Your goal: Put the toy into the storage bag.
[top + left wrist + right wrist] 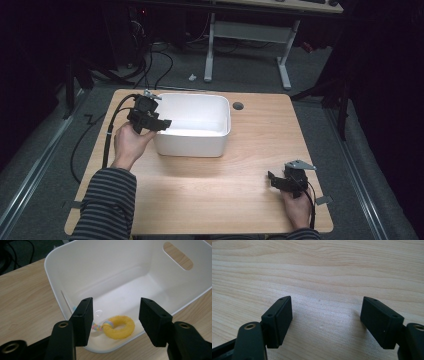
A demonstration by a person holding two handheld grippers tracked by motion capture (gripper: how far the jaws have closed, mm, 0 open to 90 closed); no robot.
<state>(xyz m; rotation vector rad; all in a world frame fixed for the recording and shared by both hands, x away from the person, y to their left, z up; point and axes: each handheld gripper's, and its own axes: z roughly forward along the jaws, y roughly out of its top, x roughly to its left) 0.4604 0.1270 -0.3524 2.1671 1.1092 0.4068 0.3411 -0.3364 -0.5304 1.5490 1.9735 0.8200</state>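
A white plastic bin stands on the wooden table, left of centre. Inside it, on the floor near one corner, lies a yellow ring toy with a pastel braided tail. My left gripper hangs over the bin's left rim; in the left gripper view the left gripper is open above the ring, with nothing between its jaws. My right gripper rests near the table's front right, held by a hand. In the right gripper view the right gripper is open over bare wood.
The bin has a slot handle in its far wall. A round cable hole sits in the table behind the bin. A black cable trails from the left gripper off the table's left side. A desk frame stands on the floor beyond.
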